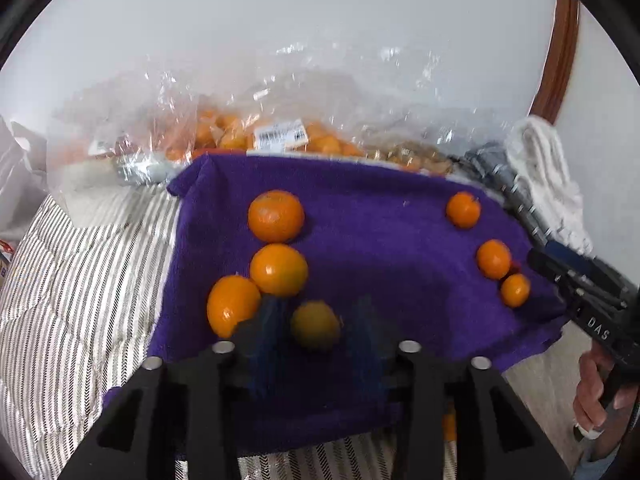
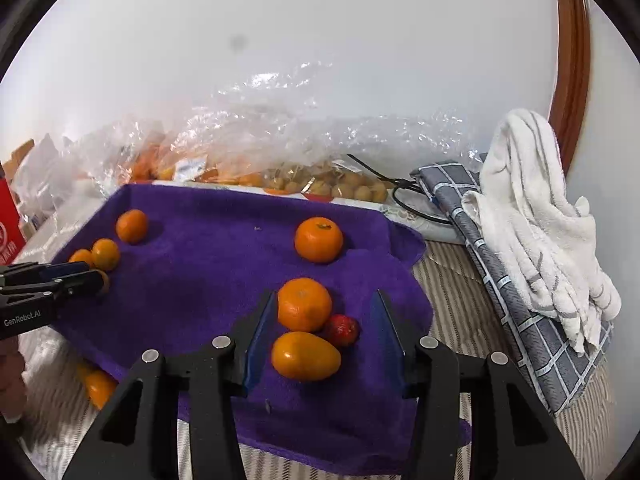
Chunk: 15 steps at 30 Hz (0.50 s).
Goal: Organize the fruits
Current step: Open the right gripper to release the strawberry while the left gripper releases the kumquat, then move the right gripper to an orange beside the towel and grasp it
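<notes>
A purple towel (image 1: 380, 240) (image 2: 208, 280) lies on the bed with oranges on it. In the left wrist view three oranges (image 1: 278, 270) sit in a cluster at the left and three small ones (image 1: 494, 258) at the right. My left gripper (image 1: 318, 332) is open, its blurred blue fingers either side of a yellowish orange (image 1: 315, 324) that touches neither. My right gripper (image 2: 324, 340) is open around an oval orange (image 2: 306, 356), with a round orange (image 2: 304, 304) and a small red fruit (image 2: 343, 330) just beyond. Another orange (image 2: 319, 239) lies farther back.
Clear plastic bags of oranges (image 1: 248, 136) and small brownish fruit (image 2: 340, 184) lie behind the towel against the white wall. A grey checked cloth (image 2: 520, 300) and a white towel (image 2: 532, 216) sit at the right. Two oranges (image 2: 98, 388) lie off the towel's near left edge on the striped bedding (image 1: 72, 280).
</notes>
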Motion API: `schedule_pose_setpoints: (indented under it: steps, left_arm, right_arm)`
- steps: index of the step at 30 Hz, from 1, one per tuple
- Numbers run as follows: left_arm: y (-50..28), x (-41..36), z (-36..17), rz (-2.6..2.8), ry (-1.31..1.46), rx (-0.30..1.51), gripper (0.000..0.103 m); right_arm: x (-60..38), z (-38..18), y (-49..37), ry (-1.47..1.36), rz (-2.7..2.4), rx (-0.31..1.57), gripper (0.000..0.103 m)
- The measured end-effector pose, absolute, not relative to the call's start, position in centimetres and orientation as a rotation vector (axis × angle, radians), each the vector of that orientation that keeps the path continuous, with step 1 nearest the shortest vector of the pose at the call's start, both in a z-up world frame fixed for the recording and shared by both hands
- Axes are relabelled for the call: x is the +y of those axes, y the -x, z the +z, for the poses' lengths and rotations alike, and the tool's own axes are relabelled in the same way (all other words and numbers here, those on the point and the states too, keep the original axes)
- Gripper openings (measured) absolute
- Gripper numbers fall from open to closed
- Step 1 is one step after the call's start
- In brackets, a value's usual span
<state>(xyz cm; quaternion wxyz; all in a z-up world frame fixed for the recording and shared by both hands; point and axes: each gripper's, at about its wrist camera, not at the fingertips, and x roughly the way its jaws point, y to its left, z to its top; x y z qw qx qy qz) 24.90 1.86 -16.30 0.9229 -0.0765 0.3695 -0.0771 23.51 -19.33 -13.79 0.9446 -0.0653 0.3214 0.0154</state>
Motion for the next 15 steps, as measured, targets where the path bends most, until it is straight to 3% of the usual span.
schedule_pose_setpoints:
  steps: [10, 12, 15]
  left_arm:
    - [-21.6, 3.6, -11.5, -0.12, 0.194, 0.585, 0.041]
    - [-21.0, 4.1, -11.6, -0.103, 0.202, 0.612, 0.041]
    - [-19.0, 4.8, -12.4, -0.097, 0.177, 0.641, 0.041]
  right_arm:
    - [-17.5, -11.5, -19.5, 0.063, 0.086, 0.707, 0.05]
    - [-16.1, -11.5, -18.3, 0.095, 0.111, 0.717, 0.058]
    - [-14.3, -11.8, -16.9, 0.117, 0.141, 0.706, 0.061]
